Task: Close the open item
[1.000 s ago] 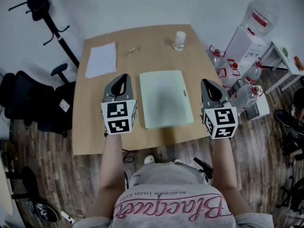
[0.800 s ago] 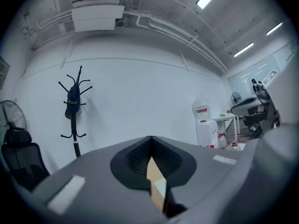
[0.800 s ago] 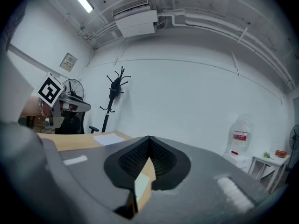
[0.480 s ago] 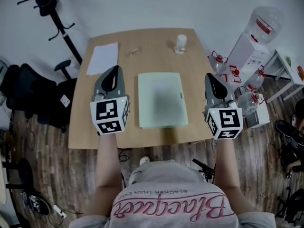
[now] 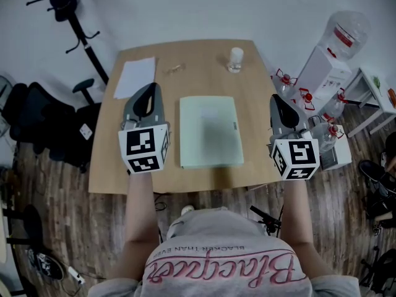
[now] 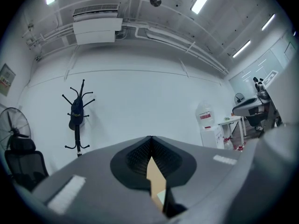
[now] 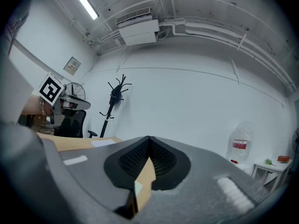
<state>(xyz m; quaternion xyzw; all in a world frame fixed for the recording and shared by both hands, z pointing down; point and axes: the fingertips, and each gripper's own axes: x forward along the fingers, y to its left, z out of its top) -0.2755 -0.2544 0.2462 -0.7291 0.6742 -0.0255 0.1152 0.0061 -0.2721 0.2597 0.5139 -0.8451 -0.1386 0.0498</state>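
Note:
A pale green folder [image 5: 209, 130] lies flat and closed in the middle of the wooden table [image 5: 198, 60]. My left gripper [image 5: 148, 86] hovers over the table to the folder's left, jaws shut with nothing in them. My right gripper [image 5: 276, 98] hangs by the table's right edge, to the right of the folder, also shut and empty. In the left gripper view the left gripper [image 6: 152, 139] shows its tips meeting, pointing at the far wall. The right gripper view has the right gripper [image 7: 149, 139] closed the same way, with the table seen low at the left.
A white sheet [image 5: 134, 77] lies at the table's far left, a small clear jar [image 5: 234, 57] at the far right and a small object [image 5: 174, 68] between them. A water dispenser [image 5: 334, 48] and bottles stand right of the table, a black chair [image 5: 37, 119] and coat stand [image 5: 68, 5] left.
Both grippers have risen and drawn a little outward from the folder, the left one more. The folder lies where it was.

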